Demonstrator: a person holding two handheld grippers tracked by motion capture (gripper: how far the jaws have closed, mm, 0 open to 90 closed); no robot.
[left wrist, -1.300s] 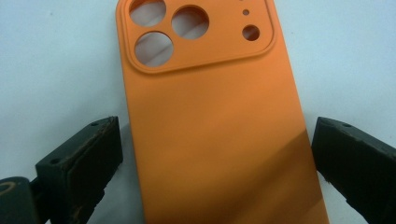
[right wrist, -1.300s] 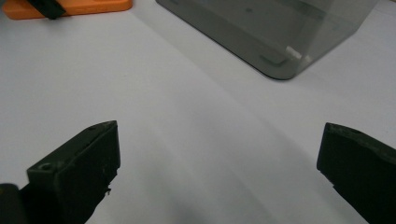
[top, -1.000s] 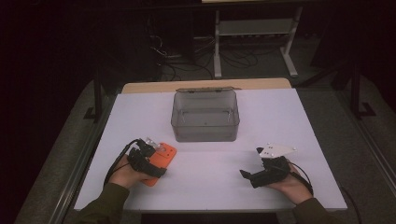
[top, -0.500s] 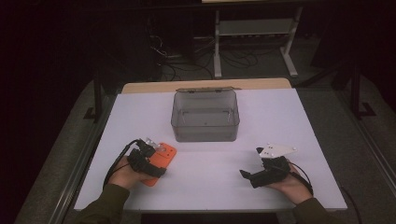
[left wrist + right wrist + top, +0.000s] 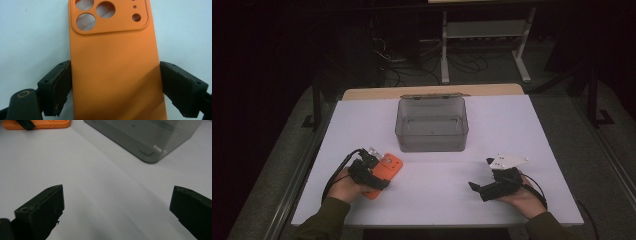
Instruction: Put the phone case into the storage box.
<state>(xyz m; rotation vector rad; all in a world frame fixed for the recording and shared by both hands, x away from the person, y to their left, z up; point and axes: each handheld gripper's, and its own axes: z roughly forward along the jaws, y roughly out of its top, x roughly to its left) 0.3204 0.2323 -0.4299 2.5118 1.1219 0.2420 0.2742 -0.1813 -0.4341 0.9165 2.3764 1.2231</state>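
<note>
Your left gripper (image 5: 113, 87) straddles the orange phone case (image 5: 115, 65); jaws have just been closing, pads at its long edges, contact unclear. Case runs lengthwise away from you, toward the box (image 5: 432, 125). Right gripper (image 5: 117, 212) gapes, empty.

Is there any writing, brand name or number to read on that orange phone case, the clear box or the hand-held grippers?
None can be read.
orange phone case: plain back with camera holes, no logo or text.
clear box: no label to be seen.
left gripper and right gripper: black jaws without markings.
white table: bare surface, no print.
</note>
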